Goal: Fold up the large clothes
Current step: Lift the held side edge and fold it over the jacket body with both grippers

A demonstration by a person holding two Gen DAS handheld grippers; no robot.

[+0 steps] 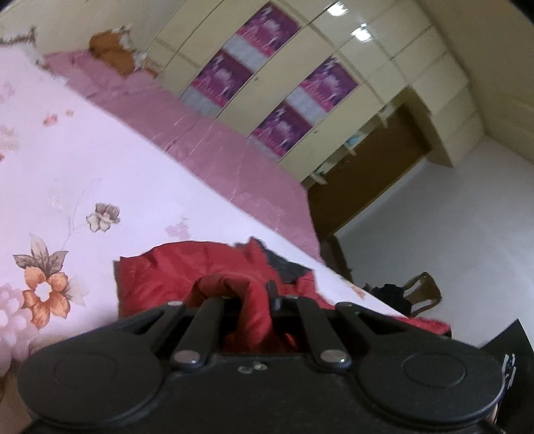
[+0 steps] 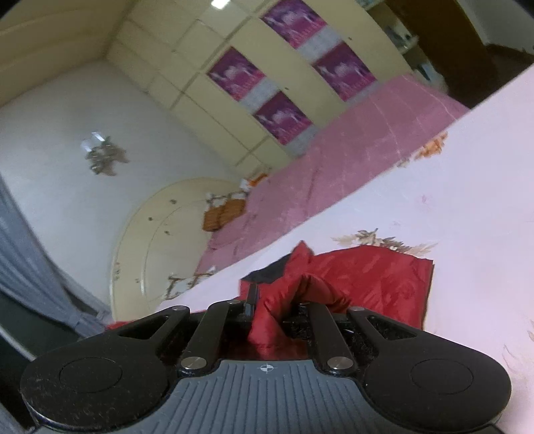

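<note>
Both the left gripper [image 1: 248, 297] and right gripper [image 2: 278, 308] have jaws clenched on the red jacket [image 1: 187, 267] above the bed [image 1: 100, 173]; it looks soft, light and slippery, best held by its edges.

No legible text anywhere; purple posters [image 1: 277, 30] on wardrobe doors [image 2: 213, 110] too blurred to read.

Cream wardrobe [image 1: 333, 66] (purple posters [image 2: 283, 117]) behind floral bed [image 1: 83, 160].

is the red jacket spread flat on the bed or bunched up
Partly bunched: the red jacket lies on the bed, but folds of it are pinched up in the left gripper and right gripper.
</note>
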